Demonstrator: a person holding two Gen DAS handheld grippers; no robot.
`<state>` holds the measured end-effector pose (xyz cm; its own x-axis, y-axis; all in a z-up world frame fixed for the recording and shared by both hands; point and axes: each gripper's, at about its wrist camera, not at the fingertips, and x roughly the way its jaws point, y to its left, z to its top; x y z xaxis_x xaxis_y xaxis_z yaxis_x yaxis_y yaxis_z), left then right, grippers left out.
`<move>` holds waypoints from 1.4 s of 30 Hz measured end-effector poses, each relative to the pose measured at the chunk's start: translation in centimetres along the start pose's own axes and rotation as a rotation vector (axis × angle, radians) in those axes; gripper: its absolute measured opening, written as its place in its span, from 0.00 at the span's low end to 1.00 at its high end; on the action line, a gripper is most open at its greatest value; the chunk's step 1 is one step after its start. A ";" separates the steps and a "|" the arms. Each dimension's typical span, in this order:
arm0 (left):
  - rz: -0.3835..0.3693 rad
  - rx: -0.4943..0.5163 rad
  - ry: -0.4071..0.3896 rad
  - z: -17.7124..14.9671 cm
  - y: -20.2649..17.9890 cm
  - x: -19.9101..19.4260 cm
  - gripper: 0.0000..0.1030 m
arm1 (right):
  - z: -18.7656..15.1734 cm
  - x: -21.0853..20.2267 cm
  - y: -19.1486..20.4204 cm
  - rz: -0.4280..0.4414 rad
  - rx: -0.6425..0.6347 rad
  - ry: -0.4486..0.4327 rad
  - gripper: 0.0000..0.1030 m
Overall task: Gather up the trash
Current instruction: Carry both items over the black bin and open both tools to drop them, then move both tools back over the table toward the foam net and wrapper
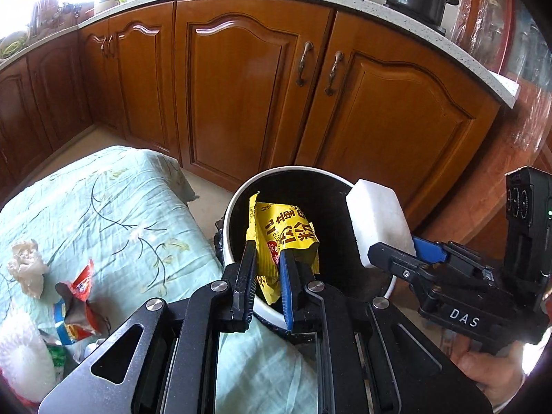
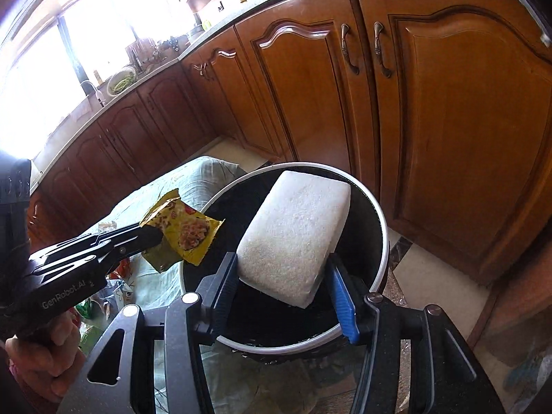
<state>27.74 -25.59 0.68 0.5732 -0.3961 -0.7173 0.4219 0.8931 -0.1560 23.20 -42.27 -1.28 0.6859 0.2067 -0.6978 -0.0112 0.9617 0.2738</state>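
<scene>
Left gripper [image 1: 267,258] has its jaws pinching a crumpled yellow snack wrapper [image 1: 281,233] with red Chinese print I can't read, right over the round white-rimmed bin with a black liner [image 1: 238,193]. Right gripper [image 2: 281,277], marked "DAS", clamps a white rectangular foam block [image 2: 293,234] above the same bin. The other tool reads "GenRobot.AI". More crumpled wrappers [image 1: 77,307] sit on the pale green floral cloth [image 1: 114,207] to the left; brown wooden cabinets [image 1: 241,82] are behind.

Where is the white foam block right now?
In both wrist views the white foam block sits clamped in the right tongs over the open trash bin, right of the yellow wrapper.
</scene>
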 end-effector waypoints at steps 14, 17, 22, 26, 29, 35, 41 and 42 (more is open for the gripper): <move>0.044 0.043 0.017 -0.8 -1.3 0.9 0.53 | -1.0 -0.3 -1.8 0.030 0.056 -0.006 0.75; 0.040 0.026 0.000 -1.5 -0.8 -0.4 0.53 | -2.2 -1.2 -1.5 0.041 0.074 -0.038 0.85; 0.052 0.006 -0.046 -3.9 0.0 -3.4 0.58 | -5.2 -2.8 -0.4 0.083 0.125 -0.096 0.90; 0.073 -0.017 -0.072 -6.3 1.3 -6.0 0.60 | -7.4 -3.7 1.1 0.106 0.140 -0.113 0.90; 0.094 -0.041 -0.084 -7.8 2.7 -7.7 0.60 | -8.6 -4.2 2.2 0.122 0.152 -0.124 0.90; 0.123 -0.097 -0.110 -10.5 5.4 -11.1 0.60 | -10.2 -4.5 4.3 0.186 0.171 -0.106 0.90; 0.155 -0.153 -0.127 -12.6 8.4 -13.5 0.60 | -11.1 -4.1 7.3 0.217 0.146 -0.075 0.90; 0.160 -0.163 -0.128 -12.8 8.9 -13.8 0.60 | -11.1 -3.8 7.8 0.221 0.139 -0.068 0.91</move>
<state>14.58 -9.45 0.47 0.7123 -0.2619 -0.6512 0.2065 0.9649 -0.1622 12.40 -33.57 -3.81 0.7251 0.3917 -0.5664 -0.0693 0.8598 0.5059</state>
